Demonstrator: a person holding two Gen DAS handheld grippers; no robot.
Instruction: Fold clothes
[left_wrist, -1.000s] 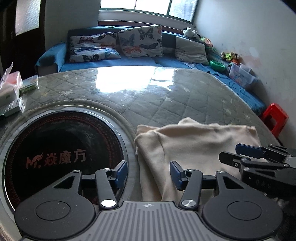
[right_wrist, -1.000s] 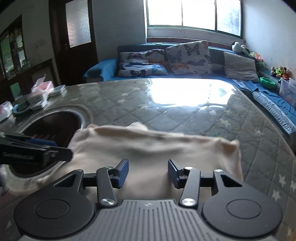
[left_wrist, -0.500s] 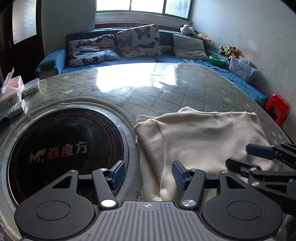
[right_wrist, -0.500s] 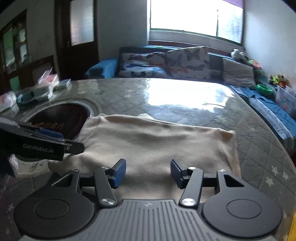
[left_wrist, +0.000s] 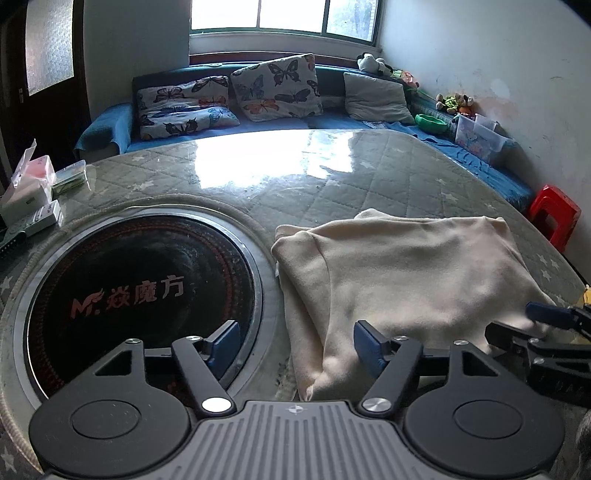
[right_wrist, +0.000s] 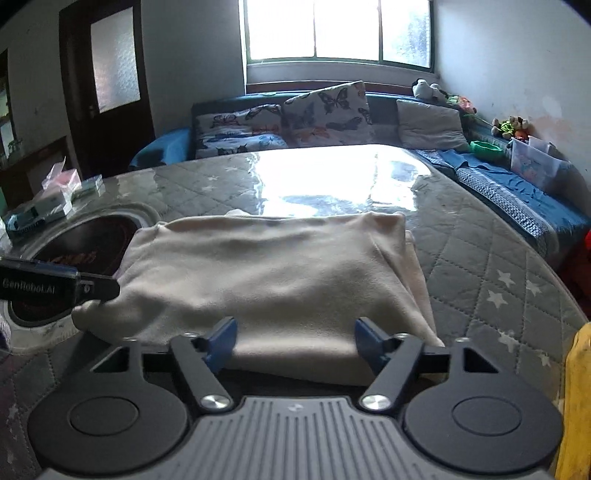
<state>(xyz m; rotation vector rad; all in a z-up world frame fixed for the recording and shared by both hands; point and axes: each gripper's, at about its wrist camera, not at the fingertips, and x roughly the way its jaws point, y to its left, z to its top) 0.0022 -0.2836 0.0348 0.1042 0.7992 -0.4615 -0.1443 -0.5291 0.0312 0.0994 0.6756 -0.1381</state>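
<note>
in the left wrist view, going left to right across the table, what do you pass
boxes and packets → round black cooktop → cream folded garment → right gripper, jaws opening, at the garment's right edge → red stool beyond the table

Soft, matt, fleecy cloth is seen in the cream garment (left_wrist: 406, 273). Beside it, a glossy black glass disc (left_wrist: 140, 291) is ringed in metal within the quilted, clear-covered tabletop (left_wrist: 332, 184).

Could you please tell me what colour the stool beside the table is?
The stool is red, clearest in the left wrist view.
</note>
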